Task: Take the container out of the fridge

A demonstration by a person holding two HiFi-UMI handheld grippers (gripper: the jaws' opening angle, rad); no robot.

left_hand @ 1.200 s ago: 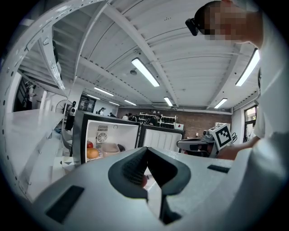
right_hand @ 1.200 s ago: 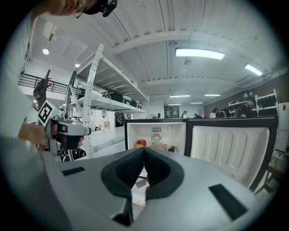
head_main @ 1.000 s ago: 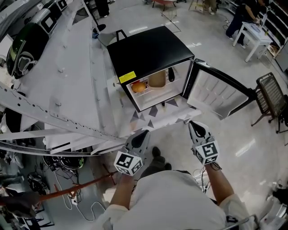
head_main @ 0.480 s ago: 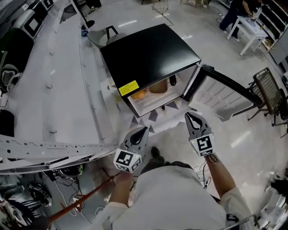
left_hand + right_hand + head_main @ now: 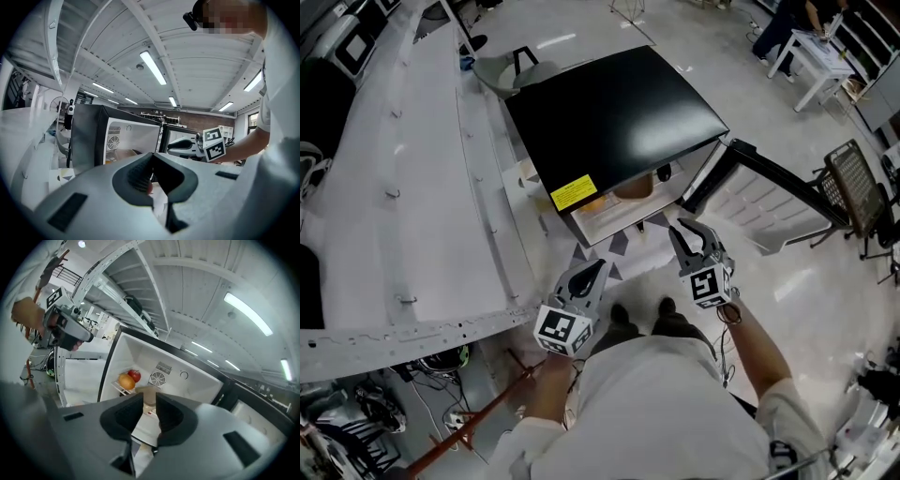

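The open fridge stands on the pale floor ahead of the right gripper. Left of its jaws, a wire shelf carries an orange fruit and a red fruit.

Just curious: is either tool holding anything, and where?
Nothing. The left tool is shut and empty; the right tool has just been opening, nothing between its jaws.

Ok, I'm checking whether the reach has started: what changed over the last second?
The left tool and right tool moved toward the open fridge. The right tool's jaws have just been opening, with nothing held between them. The door stays open, container and fruit still inside.
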